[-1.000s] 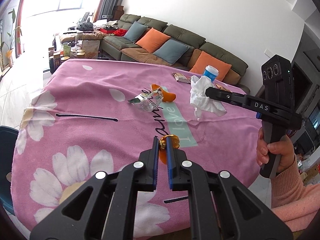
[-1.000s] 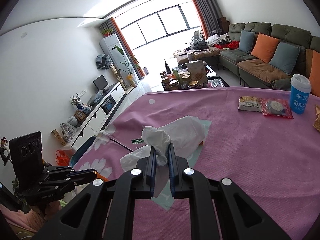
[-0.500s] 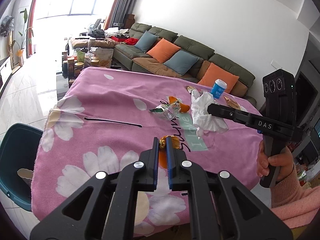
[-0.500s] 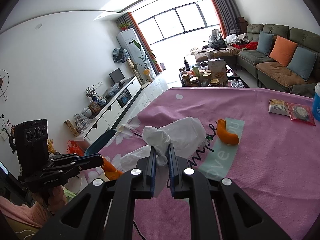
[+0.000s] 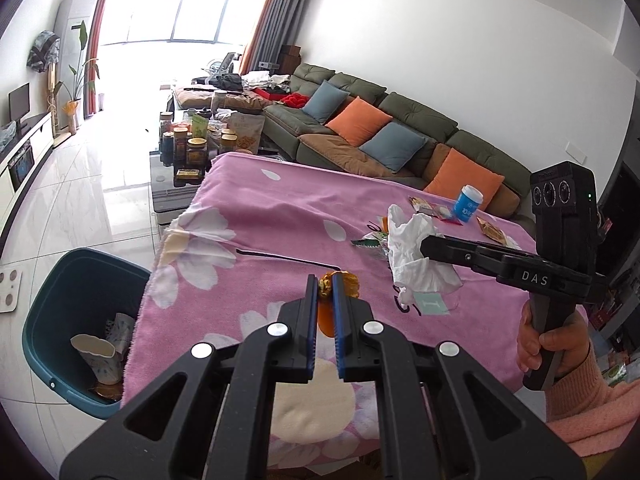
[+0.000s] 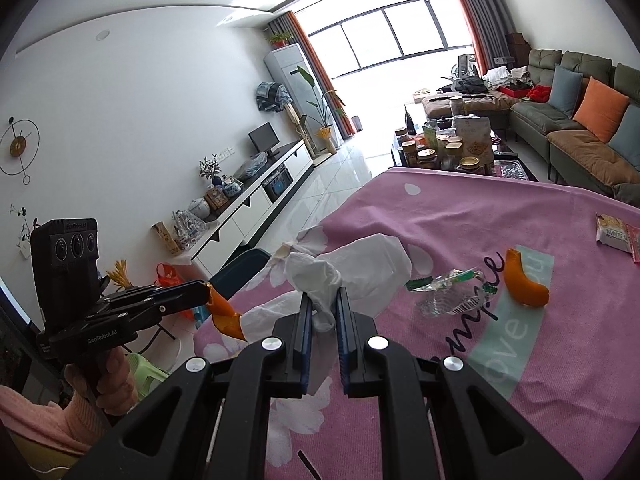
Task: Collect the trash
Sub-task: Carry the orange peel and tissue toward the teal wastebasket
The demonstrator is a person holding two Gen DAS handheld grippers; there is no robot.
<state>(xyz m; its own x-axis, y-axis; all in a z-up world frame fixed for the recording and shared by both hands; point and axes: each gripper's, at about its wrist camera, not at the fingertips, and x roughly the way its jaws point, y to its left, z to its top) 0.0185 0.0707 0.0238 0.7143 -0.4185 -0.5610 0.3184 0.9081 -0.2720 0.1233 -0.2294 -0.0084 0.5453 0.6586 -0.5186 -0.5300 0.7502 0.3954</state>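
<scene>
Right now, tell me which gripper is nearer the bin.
Left. The left gripper, shut on orange peel, is at the table edge nearest the bin. The right gripper, holding tissue, sits farther in over the table.

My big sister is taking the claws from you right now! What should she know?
Left claw: shut on an orange peel, held above the table edge.
Right claw: shut on a crumpled white tissue, lifted off the pink tablecloth.
The teal bin stands on the floor left of the table, with paper cups already inside.
Left to do: drop both pieces in, then fetch the other orange peel and the clear wrapper.
</scene>
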